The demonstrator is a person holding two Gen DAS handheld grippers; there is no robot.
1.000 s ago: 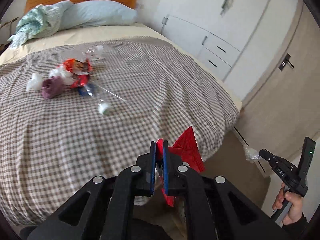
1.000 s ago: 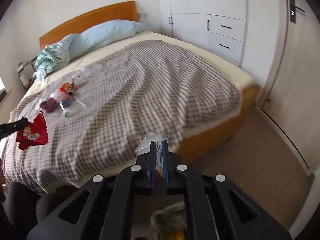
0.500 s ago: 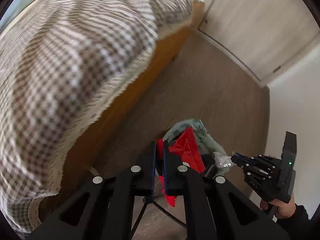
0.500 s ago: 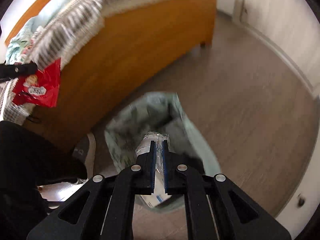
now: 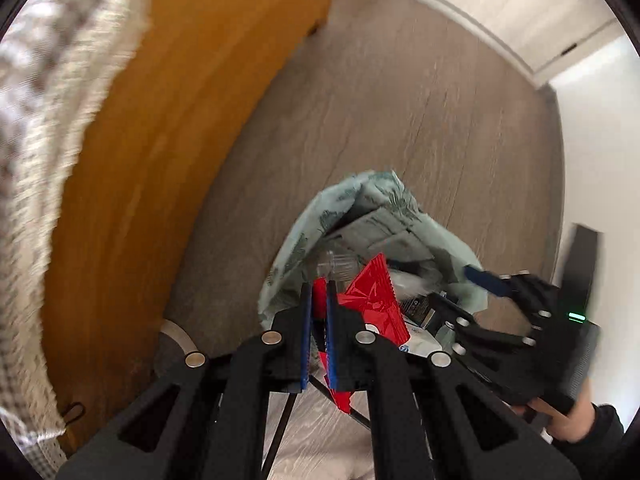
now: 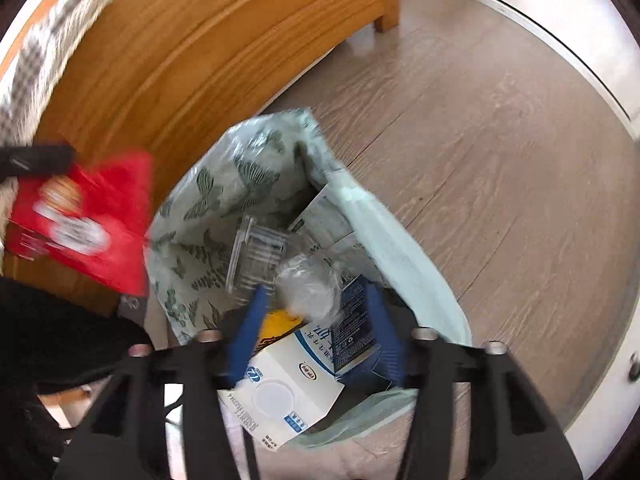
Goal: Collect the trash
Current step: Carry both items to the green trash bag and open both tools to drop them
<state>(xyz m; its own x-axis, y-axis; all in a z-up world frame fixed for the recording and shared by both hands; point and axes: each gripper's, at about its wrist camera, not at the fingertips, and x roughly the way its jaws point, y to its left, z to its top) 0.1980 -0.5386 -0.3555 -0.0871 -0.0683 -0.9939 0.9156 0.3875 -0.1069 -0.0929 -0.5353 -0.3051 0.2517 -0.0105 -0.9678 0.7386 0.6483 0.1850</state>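
Hovering over the bag (image 6: 240,184) on the floor beside the bed, the right tool (image 6: 316,332), jaws just opened, has dropped its plastic wad (image 6: 308,288) in; the left tool (image 5: 318,300) clamps the red wrapper (image 5: 372,296), not yet binned.

Below me: grey-brown wood-plank floor (image 6: 500,152); orange wooden bed frame (image 6: 192,60); checked bedspread (image 5: 36,128); white skirting board (image 5: 452,12); even daylight.

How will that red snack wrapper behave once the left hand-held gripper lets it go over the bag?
The red snack wrapper looks thin and creased, so probably floppy and very light. Pinched by one edge in the left hand-held gripper, it may flutter rather than drop straight, perhaps missing the trash bag opening.
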